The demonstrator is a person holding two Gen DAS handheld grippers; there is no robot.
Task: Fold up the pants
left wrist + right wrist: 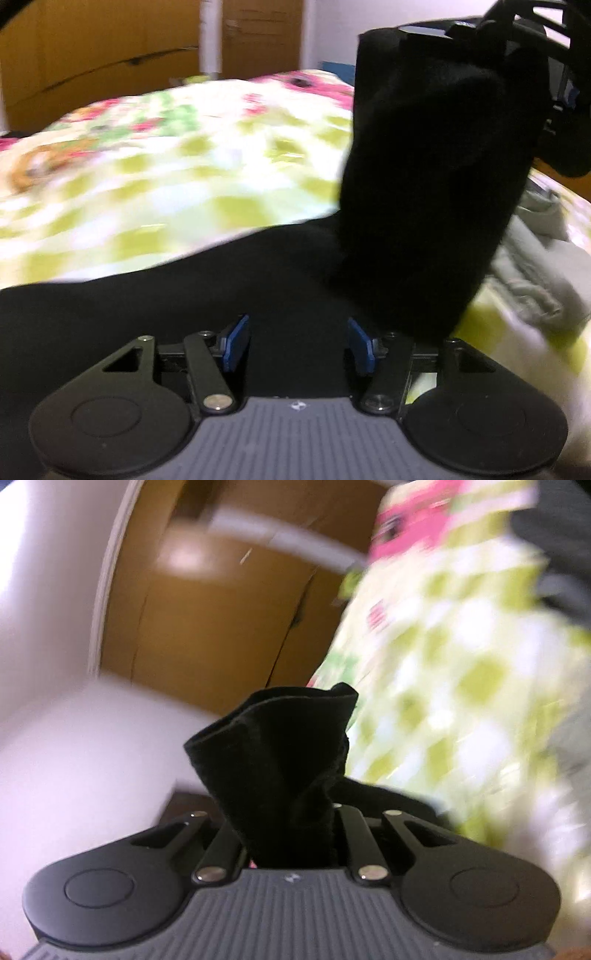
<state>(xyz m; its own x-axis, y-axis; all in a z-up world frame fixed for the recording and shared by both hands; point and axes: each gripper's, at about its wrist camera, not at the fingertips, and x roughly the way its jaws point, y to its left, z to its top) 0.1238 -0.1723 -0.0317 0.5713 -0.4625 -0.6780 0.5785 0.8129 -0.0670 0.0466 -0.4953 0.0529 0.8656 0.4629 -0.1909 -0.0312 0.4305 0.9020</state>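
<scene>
Black pants [207, 295] lie on a floral bedspread [166, 155]. One part of them [424, 184] is lifted and hangs from my right gripper [517, 48] at the upper right. My left gripper [297, 341] is open, its blue pads [236, 343] apart over the flat black cloth, holding nothing. In the right wrist view my right gripper [291, 834] is shut on a bunched fold of the black pants [280, 746] that sticks up between its fingers. The view is blurred and tilted.
A pile of grey and light clothes [535, 266] lies on the bed to the right. Brown wardrobe doors [92, 55] stand behind the bed and show in the right wrist view [221, 620]. White wall [55, 738] is at the left.
</scene>
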